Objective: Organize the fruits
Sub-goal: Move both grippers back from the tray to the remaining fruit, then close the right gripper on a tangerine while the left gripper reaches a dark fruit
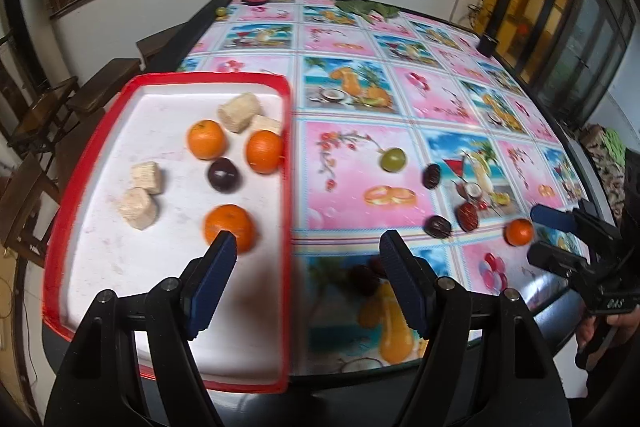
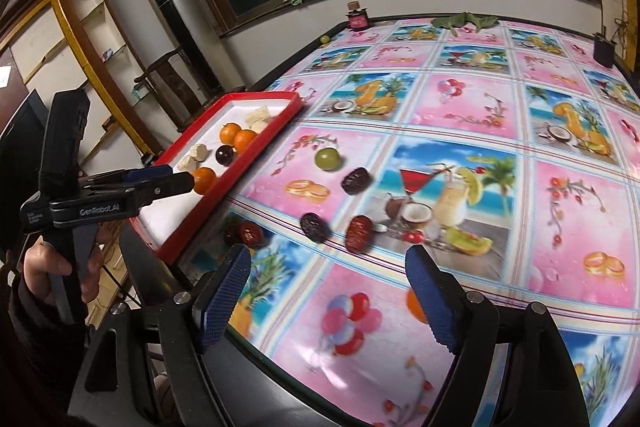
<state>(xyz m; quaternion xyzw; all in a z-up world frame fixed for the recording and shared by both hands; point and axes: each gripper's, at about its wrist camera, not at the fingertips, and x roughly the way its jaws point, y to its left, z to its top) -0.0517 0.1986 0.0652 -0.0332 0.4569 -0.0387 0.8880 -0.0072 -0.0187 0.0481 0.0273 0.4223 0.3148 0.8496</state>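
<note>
Left gripper (image 1: 308, 247), jaws apart and empty, hovers over the red tray's (image 1: 286, 163) edge, where three oranges (image 1: 206, 139) sit. Right gripper (image 2: 328, 263), also apart and empty, hovers beside a loose orange (image 2: 416, 301) on the tablecloth (image 2: 460, 99).

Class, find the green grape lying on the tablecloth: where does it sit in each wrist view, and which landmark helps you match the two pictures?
Left wrist view: the green grape lies right of centre, on a pink square, right of the red tray.
Right wrist view: the green grape lies at centre, right of the red tray.
Shared landmark: the red tray's long edge.
</note>
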